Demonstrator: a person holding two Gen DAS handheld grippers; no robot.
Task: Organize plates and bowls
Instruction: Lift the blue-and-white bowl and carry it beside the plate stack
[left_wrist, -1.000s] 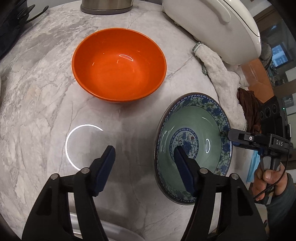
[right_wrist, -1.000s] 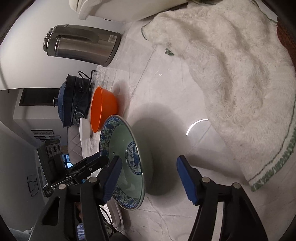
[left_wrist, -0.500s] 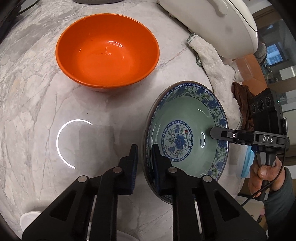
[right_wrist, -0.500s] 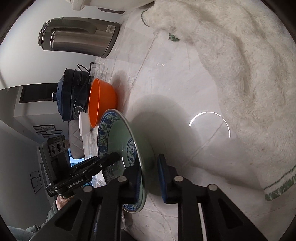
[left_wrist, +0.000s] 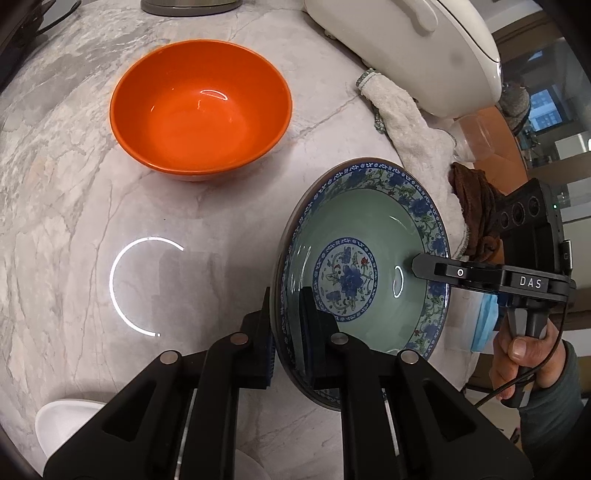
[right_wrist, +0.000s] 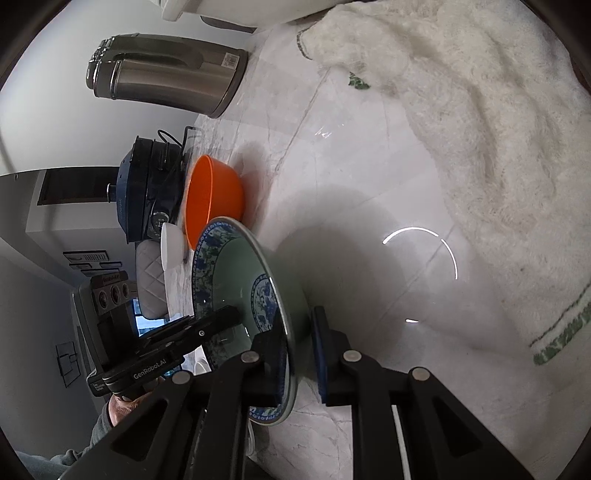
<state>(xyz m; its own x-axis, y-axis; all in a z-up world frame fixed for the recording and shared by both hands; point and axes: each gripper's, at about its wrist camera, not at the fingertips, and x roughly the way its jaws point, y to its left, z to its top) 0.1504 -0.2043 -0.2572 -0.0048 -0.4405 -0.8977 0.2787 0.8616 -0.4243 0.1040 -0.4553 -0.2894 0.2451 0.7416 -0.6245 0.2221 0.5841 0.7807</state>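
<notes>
Both grippers, wide open a second earlier, had closed on opposite edges of the green floral bowl (left_wrist: 364, 273), which had tilted and drawn away from the marble countertop (left_wrist: 66, 206). The left gripper (left_wrist: 286, 332) pinched the near rim, one finger (left_wrist: 260, 339) outside the wall and the other inside. From the right, the right gripper (left_wrist: 436, 267) clamped the far rim in the left wrist view; in its own view (right_wrist: 299, 343) the rim ran edge-on between its closed fingers. The orange bowl (left_wrist: 201, 107) stood on the countertop left of and beyond the held bowl, apart from it, and had shifted only in apparent position.

Legible writing: "DAS" on the right gripper's arm and "GenRobot.AI" on the left gripper's body (right_wrist: 153, 369).

A white dish (left_wrist: 62, 421) lay at lower left, a white towel (right_wrist: 480, 129) to the right, a steel kettle (right_wrist: 162, 74) and a white appliance (left_wrist: 406, 48) behind.
</notes>
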